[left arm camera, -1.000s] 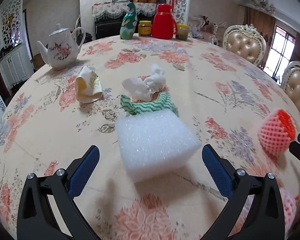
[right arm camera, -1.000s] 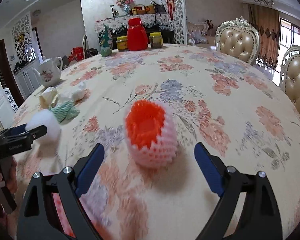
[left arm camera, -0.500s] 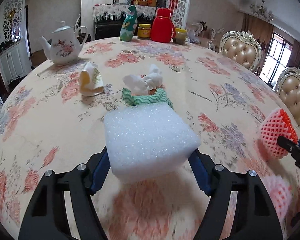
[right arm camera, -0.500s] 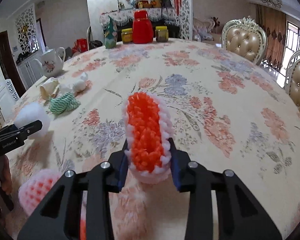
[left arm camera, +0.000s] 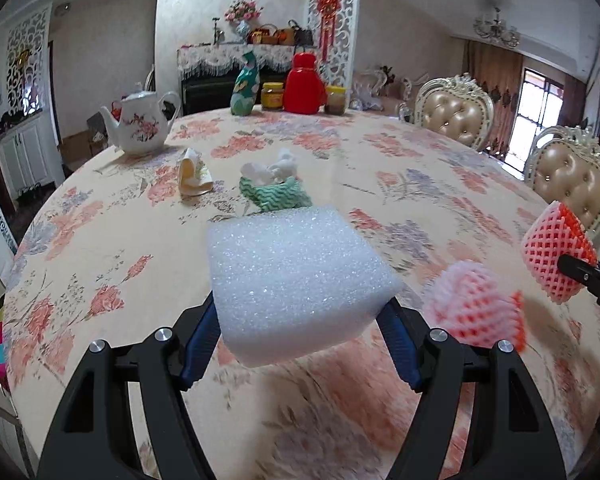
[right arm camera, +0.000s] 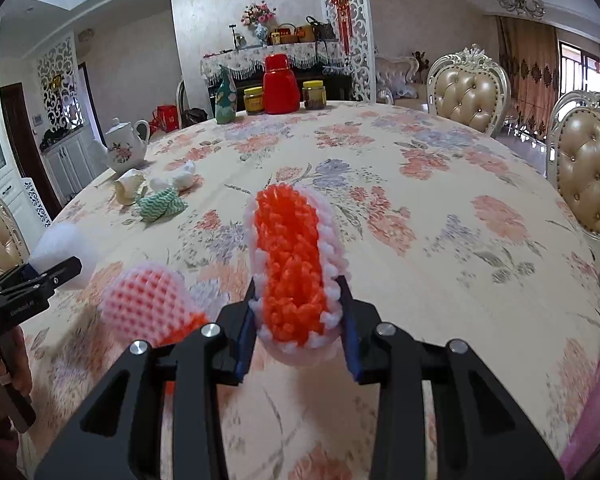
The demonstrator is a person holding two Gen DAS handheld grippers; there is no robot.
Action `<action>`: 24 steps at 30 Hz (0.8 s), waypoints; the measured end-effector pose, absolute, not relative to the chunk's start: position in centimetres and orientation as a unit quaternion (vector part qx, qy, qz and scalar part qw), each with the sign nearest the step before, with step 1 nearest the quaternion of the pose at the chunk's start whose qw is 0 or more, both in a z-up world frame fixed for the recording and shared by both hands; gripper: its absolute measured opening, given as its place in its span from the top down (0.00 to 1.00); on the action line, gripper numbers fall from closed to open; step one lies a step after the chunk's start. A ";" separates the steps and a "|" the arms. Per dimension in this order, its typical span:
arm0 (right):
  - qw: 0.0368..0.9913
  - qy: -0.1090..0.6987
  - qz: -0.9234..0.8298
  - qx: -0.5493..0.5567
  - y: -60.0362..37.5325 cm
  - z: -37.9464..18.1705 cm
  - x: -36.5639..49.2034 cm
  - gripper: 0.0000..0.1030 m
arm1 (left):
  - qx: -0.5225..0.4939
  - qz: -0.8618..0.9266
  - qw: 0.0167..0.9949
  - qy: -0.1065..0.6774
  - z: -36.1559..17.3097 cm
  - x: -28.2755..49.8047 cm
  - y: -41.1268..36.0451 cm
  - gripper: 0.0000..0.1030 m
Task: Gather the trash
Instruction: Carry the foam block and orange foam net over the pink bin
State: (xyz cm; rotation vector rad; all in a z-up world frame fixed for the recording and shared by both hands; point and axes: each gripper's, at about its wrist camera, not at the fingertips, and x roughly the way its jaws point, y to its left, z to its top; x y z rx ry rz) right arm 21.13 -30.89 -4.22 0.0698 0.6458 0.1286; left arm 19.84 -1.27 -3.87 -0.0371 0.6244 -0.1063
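I see a white foam block (left arm camera: 300, 280), squarish and sparkly, clamped off the table (left arm camera: 400, 160). An orange-and-pink foam net (right arm camera: 291, 268) is squeezed flat, its open end facing me. A second net (right arm camera: 147, 300) lies on the table. Farther off sit a green zigzag cloth (left arm camera: 275, 196), crumpled tissues (left arm camera: 271, 169) and a cream wrapper (left arm camera: 193, 178).

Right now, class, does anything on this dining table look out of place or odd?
Yes. Beside the teapot, a crumpled paper cup, tissues and a green rag lie scattered; a foam net lies loose near the front.
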 end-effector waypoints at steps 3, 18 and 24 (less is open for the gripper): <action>0.948 0.312 0.060 0.032 -31.5 -4.2 19.4 0.66 | -0.017 -0.063 0.952 0.298 -3.3 18.4 -1.9 0.33; 0.956 0.289 0.042 0.041 -36.0 -4.4 12.8 0.65 | 0.014 -0.153 0.953 0.261 -1.7 13.3 -8.1 0.33; 0.958 0.279 0.016 0.062 -39.0 -4.4 10.6 0.65 | 0.042 -0.212 0.942 0.258 -1.5 12.1 -12.6 0.33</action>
